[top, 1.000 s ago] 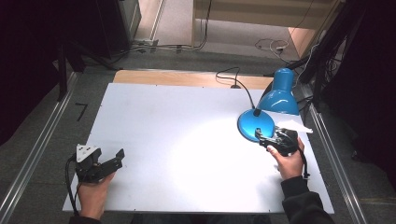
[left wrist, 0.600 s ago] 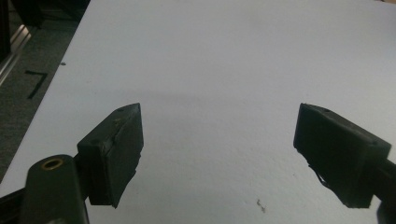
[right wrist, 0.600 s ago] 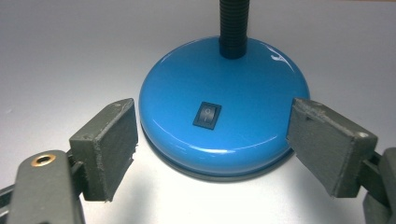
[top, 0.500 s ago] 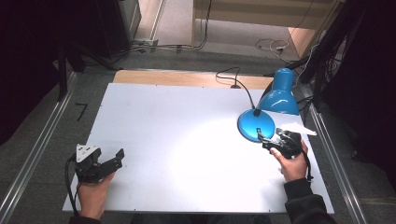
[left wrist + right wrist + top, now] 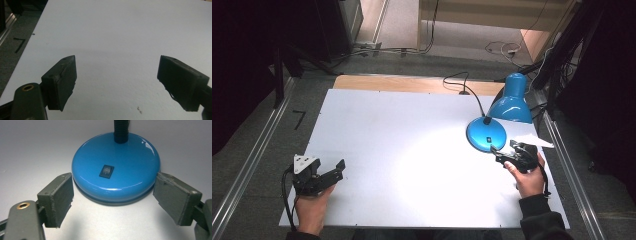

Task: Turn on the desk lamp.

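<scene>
Lamp base point(image 5: 116, 167), round and glossy blue, sits on the white table point(image 5: 402, 130) toward its right side, with the black neck point(image 5: 121, 130) rising from its far edge and the blue shade point(image 5: 511, 100) tilted over behind it. A small black rocker switch point(image 5: 106, 171) lies on top of the base, facing the right gripper point(image 5: 113, 200).

The step in hand looks like the approach to the base. The right gripper sits low, just in front of it, with its jaws spread wide, one to each side of the near rim. They seem very close to the rim, but I cannot tell whether either one touches it; nothing is held. From above, the right gripper point(image 5: 512, 156) shows just beside the base point(image 5: 486, 134), with the right hand point(image 5: 528, 175) behind it.

The next move probably calls either for sliding forward and closing on the rim, or for narrowing the jaws and bringing one tip down on the switch. The switch is small and the dome is slick, so a careful line-up would matter.

The left gripper point(image 5: 324, 176) rests near the front left corner of the table, well apart from the lamp. Its jaws are spread wide over bare table, holding nothing.
</scene>
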`<state>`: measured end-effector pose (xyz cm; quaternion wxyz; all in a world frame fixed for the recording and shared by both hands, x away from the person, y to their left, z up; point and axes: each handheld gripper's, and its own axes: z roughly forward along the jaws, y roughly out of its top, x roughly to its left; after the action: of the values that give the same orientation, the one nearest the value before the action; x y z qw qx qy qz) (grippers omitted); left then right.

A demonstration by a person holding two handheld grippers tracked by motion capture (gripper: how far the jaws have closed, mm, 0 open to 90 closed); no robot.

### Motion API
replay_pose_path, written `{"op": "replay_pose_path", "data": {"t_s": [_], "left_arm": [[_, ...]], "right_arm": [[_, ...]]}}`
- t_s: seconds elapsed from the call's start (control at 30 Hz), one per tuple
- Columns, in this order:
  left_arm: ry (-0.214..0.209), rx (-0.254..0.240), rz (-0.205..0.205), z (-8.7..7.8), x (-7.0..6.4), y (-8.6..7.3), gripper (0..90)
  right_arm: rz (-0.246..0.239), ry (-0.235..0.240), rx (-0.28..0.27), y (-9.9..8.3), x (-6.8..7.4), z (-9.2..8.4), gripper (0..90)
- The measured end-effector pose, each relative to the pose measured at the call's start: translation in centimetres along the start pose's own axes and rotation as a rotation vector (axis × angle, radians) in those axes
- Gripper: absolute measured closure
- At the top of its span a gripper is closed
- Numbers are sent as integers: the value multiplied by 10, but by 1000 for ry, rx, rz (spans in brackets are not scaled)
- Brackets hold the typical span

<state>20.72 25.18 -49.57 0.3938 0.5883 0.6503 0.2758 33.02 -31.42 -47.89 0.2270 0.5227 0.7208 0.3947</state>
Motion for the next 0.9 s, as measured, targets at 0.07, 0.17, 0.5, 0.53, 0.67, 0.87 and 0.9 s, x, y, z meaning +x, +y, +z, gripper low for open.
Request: {"op": "replay_pose_path", "data": {"t_s": [0.07,0.17,0.5,0.53,0.67,0.87,0.9], "left_arm": [[1,0,0,0,0,0,165],[1,-1,1,0,0,0,165],[0,-1,1,0,0,0,165],[0,0,0,0,0,0,165],[1,0,1,0,-1,0,165],[2,0,-1,0,-1,0,165],[2,0,0,0,-1,0,165]], "right_arm": [[2,1,1,-1,0,-1,156],[-1,2,2,-1,-1,-4,156],[-10,-4,7,-6,-3,-12,156],[-13,-6,9,-6,-2,-12,156],[-25,-8,15,-8,-2,-14,156],[-30,-6,16,-10,-2,-18,156],[-29,-8,17,-11,-2,-19,156]]}}
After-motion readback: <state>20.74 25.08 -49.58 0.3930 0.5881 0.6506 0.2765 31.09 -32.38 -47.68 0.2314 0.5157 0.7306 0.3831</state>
